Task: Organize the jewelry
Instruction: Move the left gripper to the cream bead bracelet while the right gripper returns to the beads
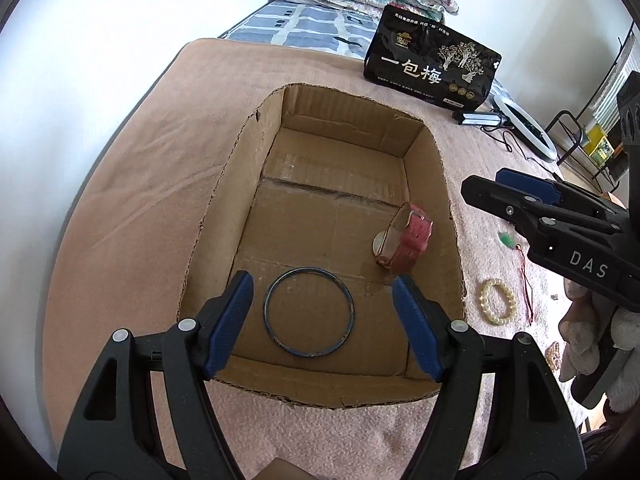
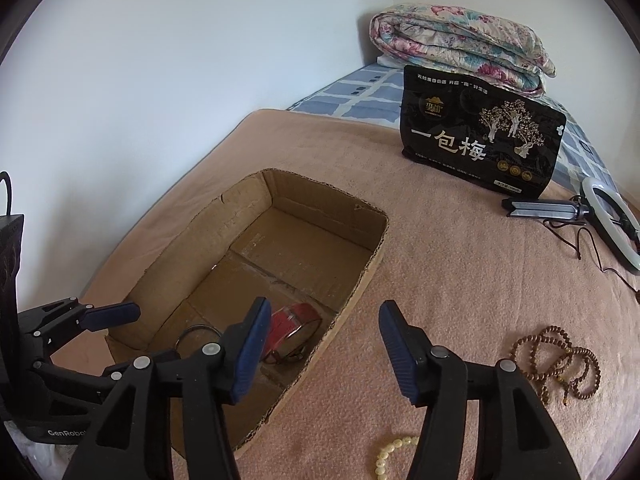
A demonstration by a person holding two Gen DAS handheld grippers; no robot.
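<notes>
An open cardboard box [image 1: 224, 216] sits on the pink blanket. Inside lie a dark bangle [image 1: 309, 312] and a red-strap watch [image 1: 408, 242]; both also show in the right wrist view, the bangle [image 2: 199, 331] and watch [image 2: 294, 326]. My left gripper [image 1: 322, 320] is open and empty above the bangle. My right gripper [image 2: 320, 344] is open and empty, over the box's right edge [image 2: 360, 284]; it also shows in the left wrist view [image 1: 520, 188]. A cream bead bracelet [image 1: 497, 307] [image 2: 390, 454], a green pendant on red cord [image 1: 510, 242] and a brown bead necklace [image 2: 560, 360] lie on the blanket.
A black snack bag [image 1: 432, 64] [image 2: 480, 140] stands behind the box. A ring light with folded tripod [image 2: 600, 212] lies at the right. A folded floral quilt [image 2: 460, 48] sits at the bed's far end. A white wall runs along the left.
</notes>
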